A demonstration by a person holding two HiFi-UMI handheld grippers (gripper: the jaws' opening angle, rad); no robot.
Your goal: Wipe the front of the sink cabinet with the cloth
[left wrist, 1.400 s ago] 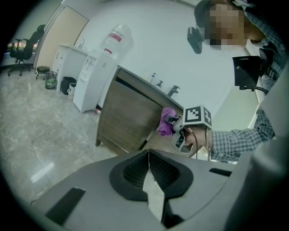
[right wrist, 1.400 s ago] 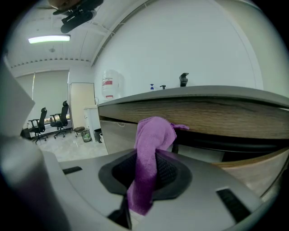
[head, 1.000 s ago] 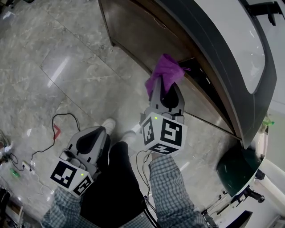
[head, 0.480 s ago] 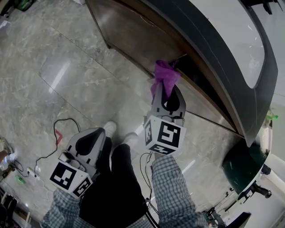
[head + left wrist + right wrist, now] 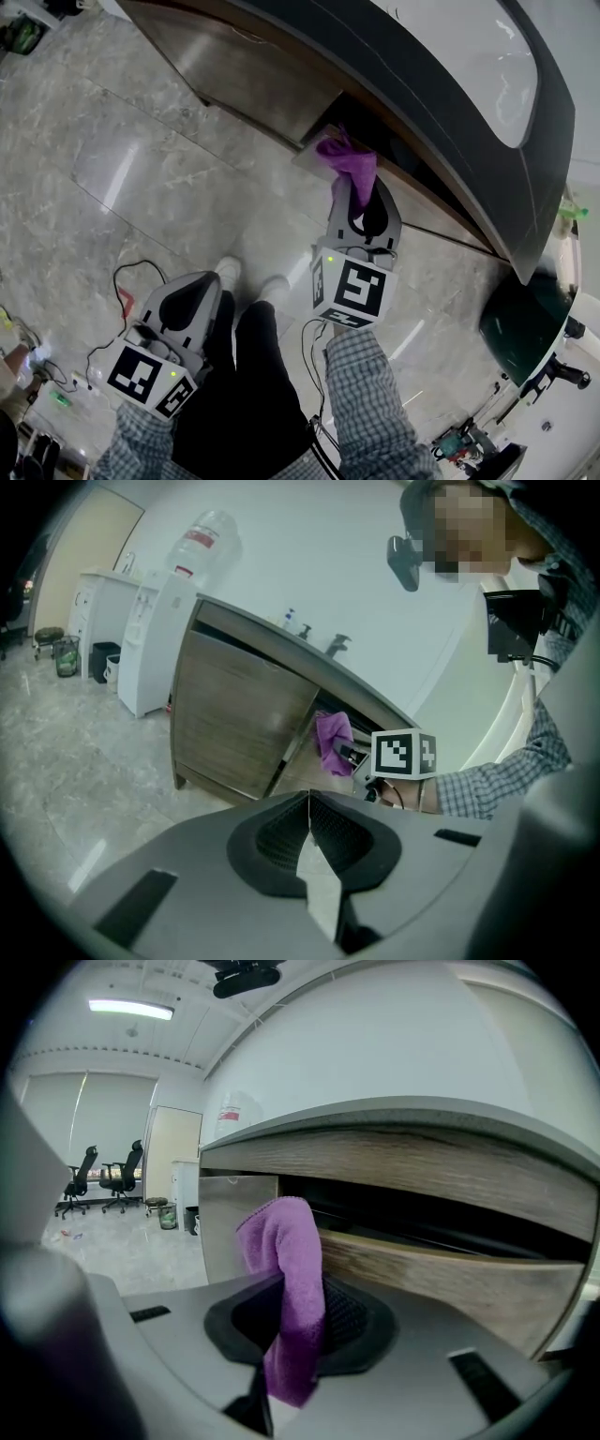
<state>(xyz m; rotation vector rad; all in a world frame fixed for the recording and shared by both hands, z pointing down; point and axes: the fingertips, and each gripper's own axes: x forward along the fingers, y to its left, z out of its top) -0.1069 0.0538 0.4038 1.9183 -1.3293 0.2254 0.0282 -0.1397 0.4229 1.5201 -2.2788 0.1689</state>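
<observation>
Purple cloth (image 5: 349,161): upper middle of the head view, pinched in my right gripper (image 5: 357,187), right at the sink cabinet (image 5: 246,73) front. I can't confirm contact.
Left gripper (image 5: 307,841): jaws pressed together, empty, lower left.
Wipe: I'd keep the pinch firm and press the cloth flat against the wood, sweeping along the panel in overlapping strokes.
</observation>
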